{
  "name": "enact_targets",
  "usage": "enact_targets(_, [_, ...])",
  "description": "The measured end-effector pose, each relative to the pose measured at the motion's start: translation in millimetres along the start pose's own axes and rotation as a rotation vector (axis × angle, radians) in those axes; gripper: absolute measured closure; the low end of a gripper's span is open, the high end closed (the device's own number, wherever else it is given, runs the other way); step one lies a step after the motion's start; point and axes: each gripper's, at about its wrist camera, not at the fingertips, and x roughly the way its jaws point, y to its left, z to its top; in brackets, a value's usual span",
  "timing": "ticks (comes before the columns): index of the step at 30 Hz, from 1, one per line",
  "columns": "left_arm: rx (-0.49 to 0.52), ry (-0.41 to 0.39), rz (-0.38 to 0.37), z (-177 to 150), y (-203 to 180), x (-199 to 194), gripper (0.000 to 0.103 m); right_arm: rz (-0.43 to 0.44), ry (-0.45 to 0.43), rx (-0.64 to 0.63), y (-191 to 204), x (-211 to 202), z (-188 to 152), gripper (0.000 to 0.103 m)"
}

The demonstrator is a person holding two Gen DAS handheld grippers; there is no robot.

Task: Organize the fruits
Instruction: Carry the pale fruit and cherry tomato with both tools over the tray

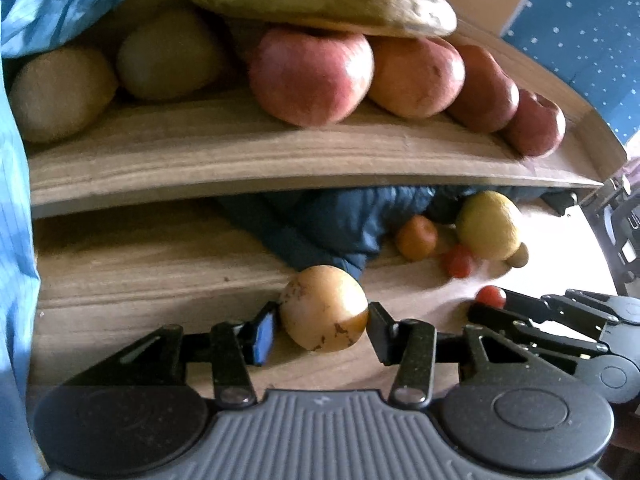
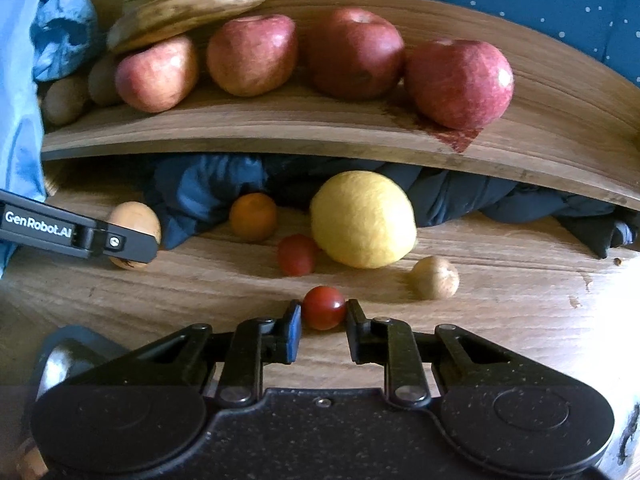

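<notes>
A tan round fruit (image 1: 324,308) with brown specks rests on the wooden table (image 1: 140,280). My left gripper (image 1: 322,332) is shut on it, a pad touching each side. A small red cherry tomato (image 2: 324,307) lies on the table with my right gripper (image 2: 323,320) shut on it; in the left wrist view the same tomato (image 1: 491,297) shows at the right gripper's tip. Behind lie a large lemon (image 2: 364,220), a small orange (image 2: 253,216), a second cherry tomato (image 2: 298,255) and a small brown round fruit (image 2: 434,278).
A raised wooden shelf (image 2: 280,128) carries several red apples (image 2: 460,80), bananas (image 2: 188,4) and kiwis (image 1: 60,92). A dark blue cloth (image 2: 200,188) is bunched under the shelf. A light blue sleeve (image 1: 16,240) fills the left edge.
</notes>
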Motion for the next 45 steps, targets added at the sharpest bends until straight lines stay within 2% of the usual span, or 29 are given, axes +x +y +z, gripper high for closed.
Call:
enact_targets(15, [0.031, 0.014, -0.022, -19.8, -31.4, 0.6, 0.051, 0.071, 0.001, -0.032, 13.9, -16.4, -17.8, 0.079])
enact_targets(45, [0.027, -0.025, -0.014, -38.0, -42.4, -23.0, 0.051, 0.070, -0.056, -0.055, 13.8, -43.1, -31.9, 0.077])
